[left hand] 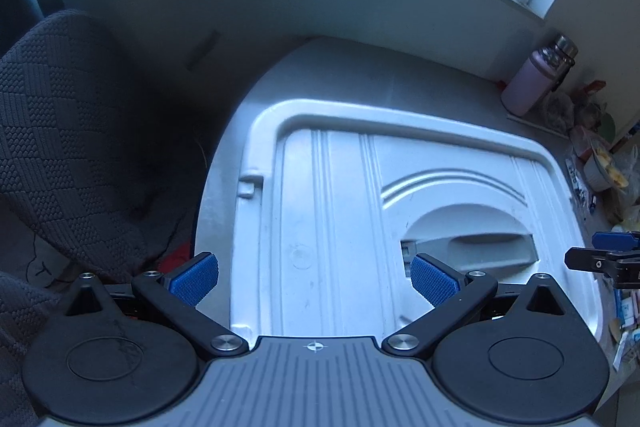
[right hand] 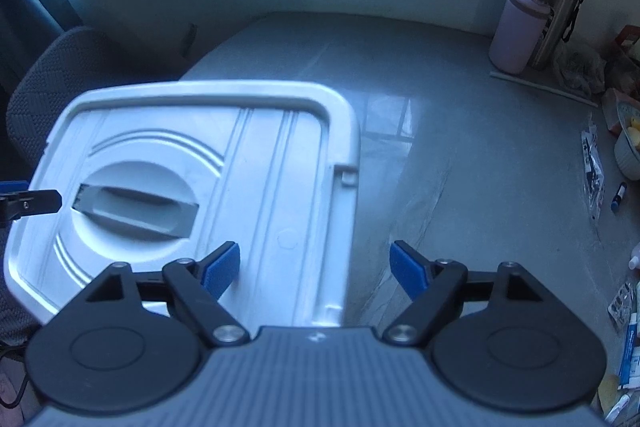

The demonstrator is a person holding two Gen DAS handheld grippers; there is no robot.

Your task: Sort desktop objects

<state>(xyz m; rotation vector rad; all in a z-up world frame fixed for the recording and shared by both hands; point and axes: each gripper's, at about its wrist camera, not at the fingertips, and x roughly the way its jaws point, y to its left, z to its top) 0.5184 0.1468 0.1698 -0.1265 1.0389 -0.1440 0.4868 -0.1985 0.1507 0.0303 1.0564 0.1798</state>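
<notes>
i've got both hand-held grippers, left [left hand: 314, 281] and right [right hand: 315, 269], released over the white bin lid [right hand: 192, 187], empty, staged before clutter right of it.

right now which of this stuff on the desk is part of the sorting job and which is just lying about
Part of the job:
- white ribbed plastic box lid with recessed handle
- small blue-capped marker pen
- clear plastic packet with black print
- blue-and-white tubes

Just lying about:
- pale pink insulated bottle
- steel flask
- dark textured chair
</notes>
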